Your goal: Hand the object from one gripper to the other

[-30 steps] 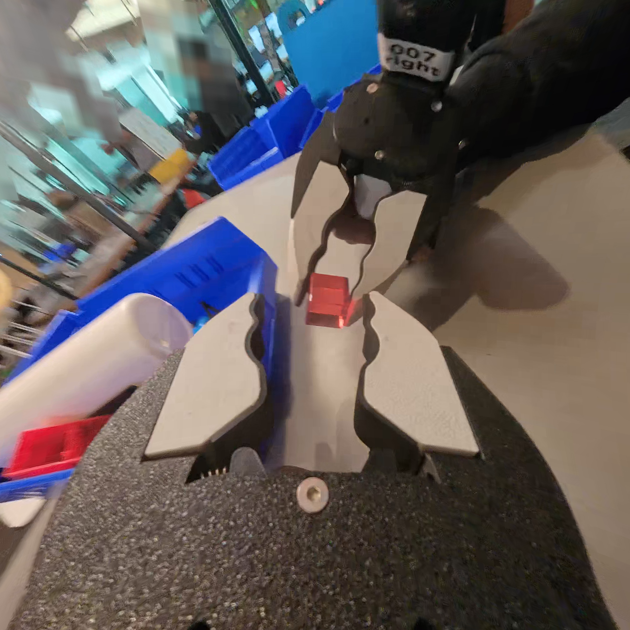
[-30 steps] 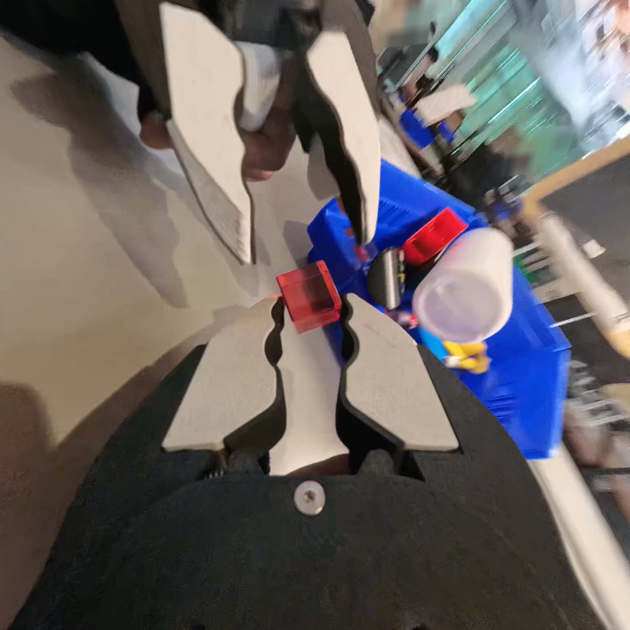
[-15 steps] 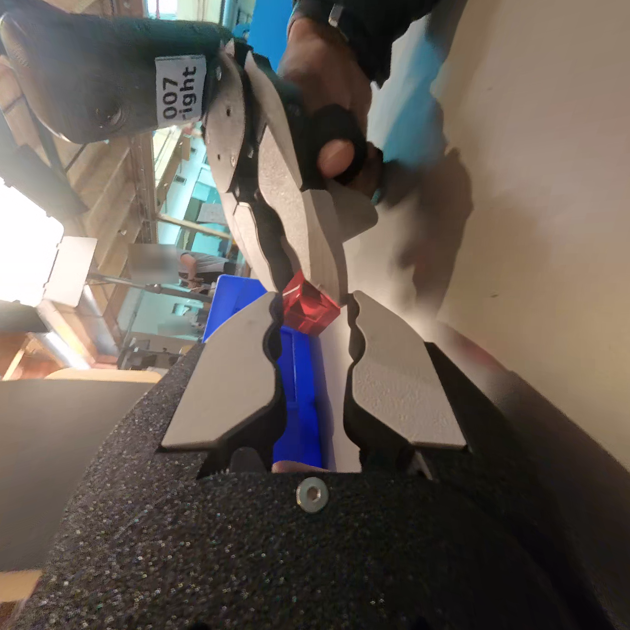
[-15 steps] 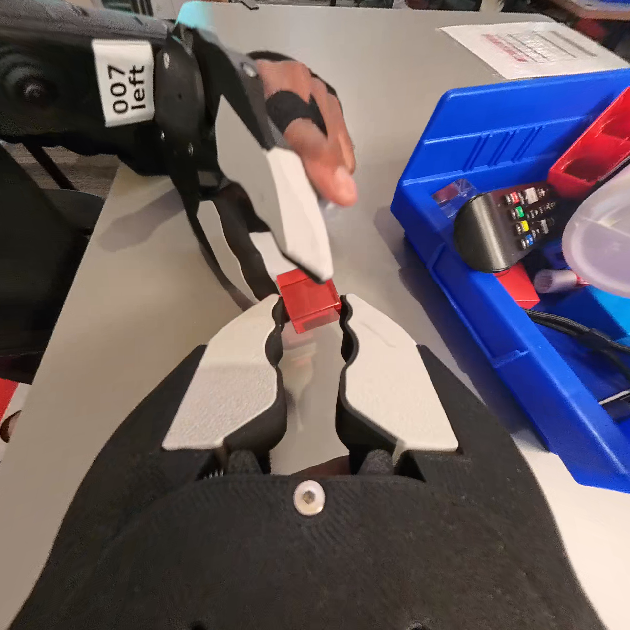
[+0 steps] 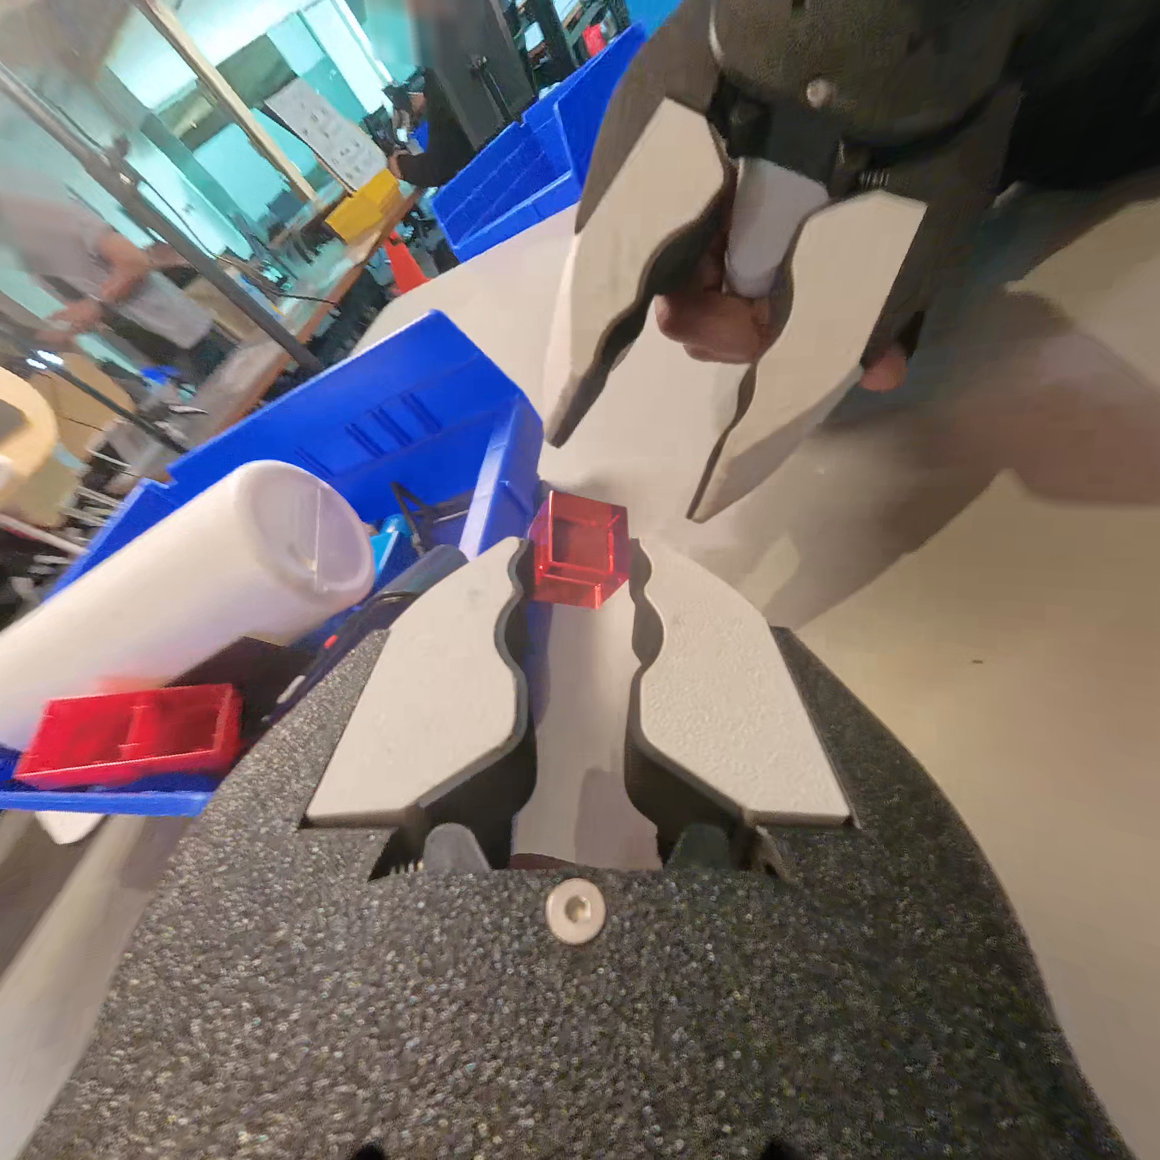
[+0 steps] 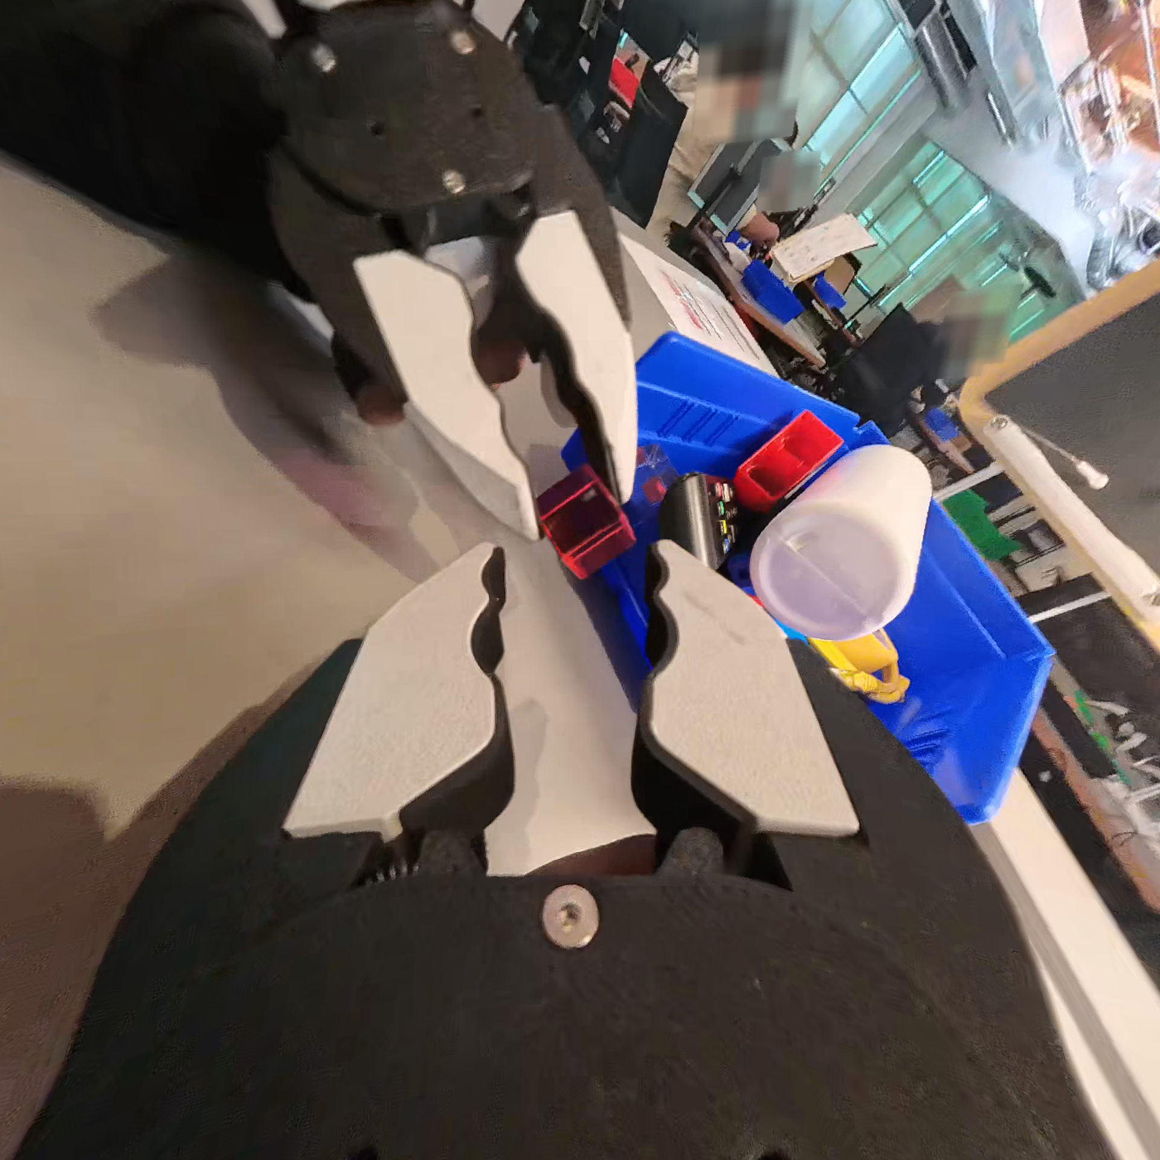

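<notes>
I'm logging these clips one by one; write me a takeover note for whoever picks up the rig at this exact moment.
Left gripper: shut on the red cube, pinched at the fingertips, held in the air.
Right gripper: open, empty, facing the left one; its tips are clear of the cube.
Nearby: blue bin beside the grippers, holding a white cylinder, a remote and a red tray.
Done: the cube is in the left gripper, the right has let go.
Left: little; draw the right gripper clear and keep the left grip firm.

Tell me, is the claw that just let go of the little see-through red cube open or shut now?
Open. The right claw has pulled back with a clear gap between its tips, while the see-through red cube sits in the left claw.
</notes>
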